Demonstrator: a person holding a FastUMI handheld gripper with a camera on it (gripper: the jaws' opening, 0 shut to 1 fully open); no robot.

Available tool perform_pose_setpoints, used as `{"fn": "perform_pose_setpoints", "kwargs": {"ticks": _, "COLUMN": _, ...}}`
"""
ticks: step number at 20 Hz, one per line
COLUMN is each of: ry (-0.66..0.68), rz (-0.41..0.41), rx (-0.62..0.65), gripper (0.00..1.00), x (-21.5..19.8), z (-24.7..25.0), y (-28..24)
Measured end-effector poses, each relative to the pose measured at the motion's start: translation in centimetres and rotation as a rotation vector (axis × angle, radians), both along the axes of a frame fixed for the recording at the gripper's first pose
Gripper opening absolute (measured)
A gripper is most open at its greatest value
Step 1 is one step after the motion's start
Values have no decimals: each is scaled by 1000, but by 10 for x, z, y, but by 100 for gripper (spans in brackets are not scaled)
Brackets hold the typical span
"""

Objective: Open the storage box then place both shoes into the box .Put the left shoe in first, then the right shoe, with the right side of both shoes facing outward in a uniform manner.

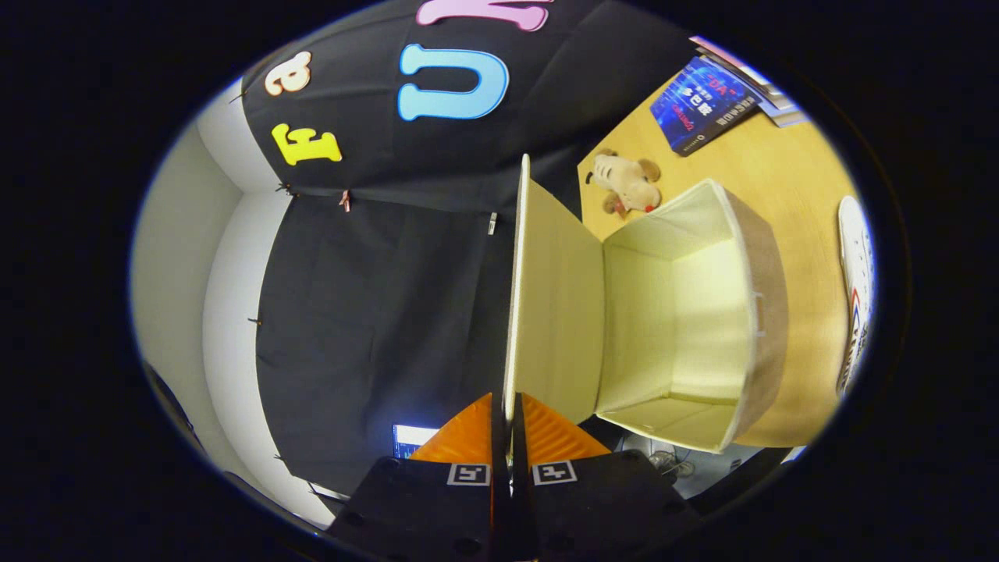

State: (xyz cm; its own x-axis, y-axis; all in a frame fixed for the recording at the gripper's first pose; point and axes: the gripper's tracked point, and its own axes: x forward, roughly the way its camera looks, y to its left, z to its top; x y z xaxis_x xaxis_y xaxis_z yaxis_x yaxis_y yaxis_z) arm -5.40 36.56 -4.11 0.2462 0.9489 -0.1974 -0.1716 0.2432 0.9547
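storage box (702, 312) open with bare interior, its lid (550, 312) pinched edge-on in the closed hand-held gripper (509, 414)

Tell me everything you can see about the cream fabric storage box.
The cream fabric storage box stands open and empty on the wooden table, with pale lining and a beige outer wall. Its stiff lid is swung fully open, and the gripper is shut on the lid's edge. A plush dog sits beyond it.
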Motion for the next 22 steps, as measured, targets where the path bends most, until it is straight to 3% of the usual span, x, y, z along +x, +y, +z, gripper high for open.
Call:
{"fn": "perform_pose_setpoints", "kwargs": {"ticks": 9, "ry": -117, "rz": 60, "rx": -58, "gripper": 8, "x": -6, "z": 14, "y": 118}}
{"fn": "perform_pose_setpoints", "kwargs": {"ticks": 22, "ry": -195, "rz": 165, "rx": -270, "gripper": 9, "x": -17, "z": -78, "y": 260}}
